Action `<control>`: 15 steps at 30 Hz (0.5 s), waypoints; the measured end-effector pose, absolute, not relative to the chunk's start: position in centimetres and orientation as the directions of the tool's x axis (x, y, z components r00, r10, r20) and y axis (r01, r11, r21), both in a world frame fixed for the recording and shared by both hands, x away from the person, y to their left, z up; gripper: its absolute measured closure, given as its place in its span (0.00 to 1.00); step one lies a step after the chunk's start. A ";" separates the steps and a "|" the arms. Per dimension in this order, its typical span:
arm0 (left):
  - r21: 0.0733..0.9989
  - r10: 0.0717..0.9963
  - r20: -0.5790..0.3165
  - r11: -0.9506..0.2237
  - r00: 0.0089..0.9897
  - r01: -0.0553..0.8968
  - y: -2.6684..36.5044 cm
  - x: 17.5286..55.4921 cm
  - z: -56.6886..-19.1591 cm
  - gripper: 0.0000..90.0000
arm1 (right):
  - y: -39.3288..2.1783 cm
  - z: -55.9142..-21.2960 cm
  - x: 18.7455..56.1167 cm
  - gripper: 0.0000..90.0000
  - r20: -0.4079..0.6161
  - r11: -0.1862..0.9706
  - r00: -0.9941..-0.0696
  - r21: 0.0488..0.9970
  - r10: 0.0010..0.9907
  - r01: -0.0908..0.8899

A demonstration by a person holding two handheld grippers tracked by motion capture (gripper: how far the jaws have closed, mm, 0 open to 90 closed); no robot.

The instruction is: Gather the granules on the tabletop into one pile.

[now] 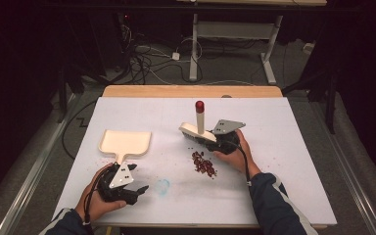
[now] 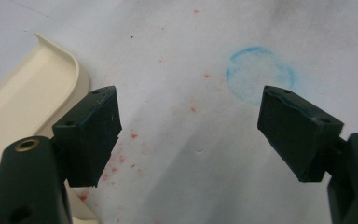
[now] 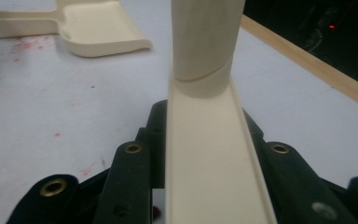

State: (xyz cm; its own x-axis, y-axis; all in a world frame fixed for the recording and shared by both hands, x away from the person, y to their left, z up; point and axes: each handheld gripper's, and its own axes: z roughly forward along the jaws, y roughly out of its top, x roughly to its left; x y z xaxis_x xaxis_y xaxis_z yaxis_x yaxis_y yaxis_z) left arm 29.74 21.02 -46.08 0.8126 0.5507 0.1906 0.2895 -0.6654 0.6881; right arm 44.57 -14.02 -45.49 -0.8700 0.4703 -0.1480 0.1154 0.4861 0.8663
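Observation:
A cream dustpan [image 1: 126,141] lies flat at the table's left, its handle pointing toward me. My left gripper [image 1: 136,190] hovers just right of that handle, open, with nothing between its jaws; in the left gripper view the gripper [image 2: 191,130] has the dustpan [image 2: 28,98] edge beside its left jaw. My right gripper [image 1: 216,139] is shut on the head of a cream brush [image 1: 196,131], whose handle with a red tip [image 1: 199,105] stands upright. A pile of dark red crumbs [image 1: 203,164] lies just in front of the brush. The brush [image 3: 205,154] runs between the right gripper's jaws.
A faint blue ring mark [image 1: 162,186] [image 2: 258,74] sits on the white table cover [image 1: 274,161] near my left gripper. Scattered red specks [image 2: 133,135] dot the surface. The table's wooden far edge [image 1: 191,91] shows beyond the cover; cables and a desk frame lie on the floor behind.

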 end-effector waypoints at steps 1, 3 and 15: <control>0.687 0.550 0.192 -0.666 0.813 0.289 21.0 29.7 -46.1 0.23 | -14.1 -45.5 44.2 0.75 -0.162 0.490 -0.873 0.866 0.460 0.098; 0.687 0.549 0.191 -0.667 0.813 0.289 21.0 29.7 -46.1 0.23 | -14.2 -45.6 43.6 0.75 -0.152 0.494 -0.906 0.866 0.396 0.071; 0.679 0.547 0.203 -0.676 0.812 0.286 20.8 29.6 -46.0 0.23 | -17.4 -45.5 41.1 0.75 -0.158 0.524 -0.944 0.851 0.290 0.019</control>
State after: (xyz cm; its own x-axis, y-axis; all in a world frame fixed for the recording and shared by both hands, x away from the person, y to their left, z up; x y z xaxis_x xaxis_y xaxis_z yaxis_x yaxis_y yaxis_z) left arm 29.56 20.85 -46.04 0.8122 0.5471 0.2026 0.2858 -0.6758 0.6794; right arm 41.13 -17.40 -45.49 -0.9438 0.2903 -0.1576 0.0190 0.5242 0.8514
